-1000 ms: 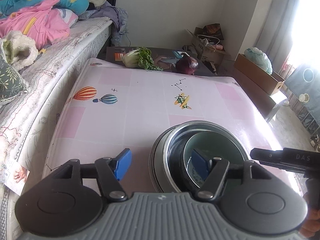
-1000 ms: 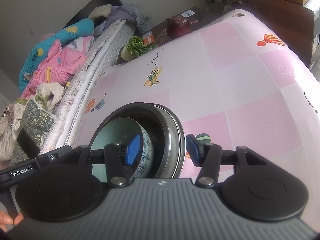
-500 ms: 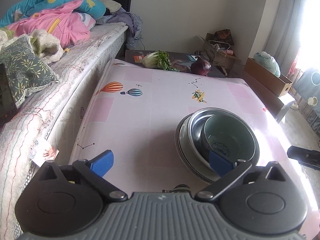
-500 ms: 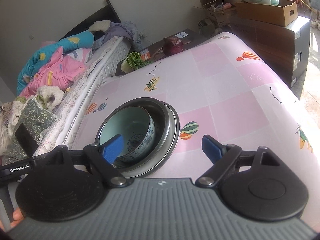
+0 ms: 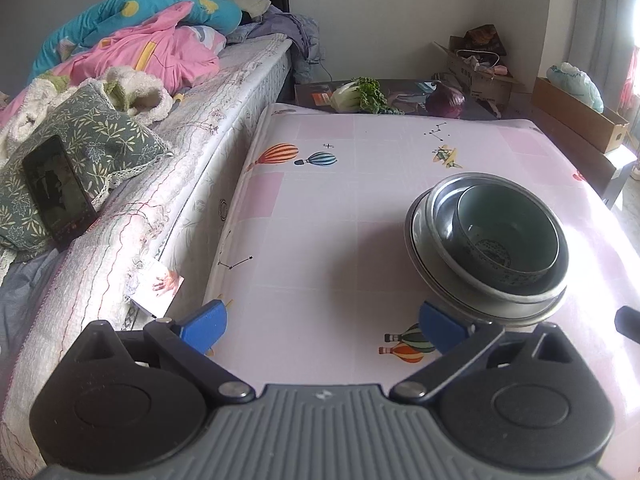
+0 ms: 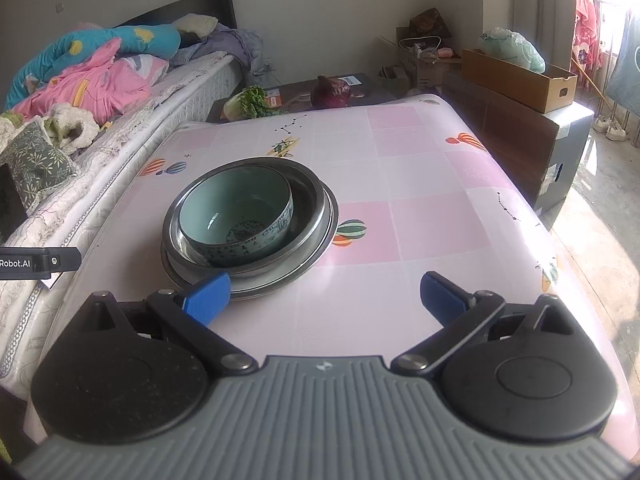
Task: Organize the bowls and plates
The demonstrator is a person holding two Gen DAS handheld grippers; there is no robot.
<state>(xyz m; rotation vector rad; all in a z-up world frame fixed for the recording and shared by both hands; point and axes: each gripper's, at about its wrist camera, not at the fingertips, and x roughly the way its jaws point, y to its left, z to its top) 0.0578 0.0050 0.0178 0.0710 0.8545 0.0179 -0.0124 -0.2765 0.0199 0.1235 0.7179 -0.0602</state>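
Resting on the table [image 6: 420,216], the ceramic bowl [image 6: 240,216] sits inside a steel bowl [image 6: 308,200] on a plate [image 6: 280,278]. Right view alone shows its blue pattern; left view alone the phone [image 5: 58,188] at 9 o'clock. The left hand-held gripper [image 5: 320,322] gapes wide and empty; the right hand-held gripper [image 6: 324,294], just opened, likewise.

Bowl [image 6: 236,216]: base hidden inside metal basin [image 6: 308,200]. Plate [image 6: 320,248]: only rim shows. Phone [image 6: 10,200]: cut off at left edge.

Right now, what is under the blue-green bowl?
The blue-green bowl sits inside a steel bowl, which rests on a steel plate. Whether anything lies between them is hidden.
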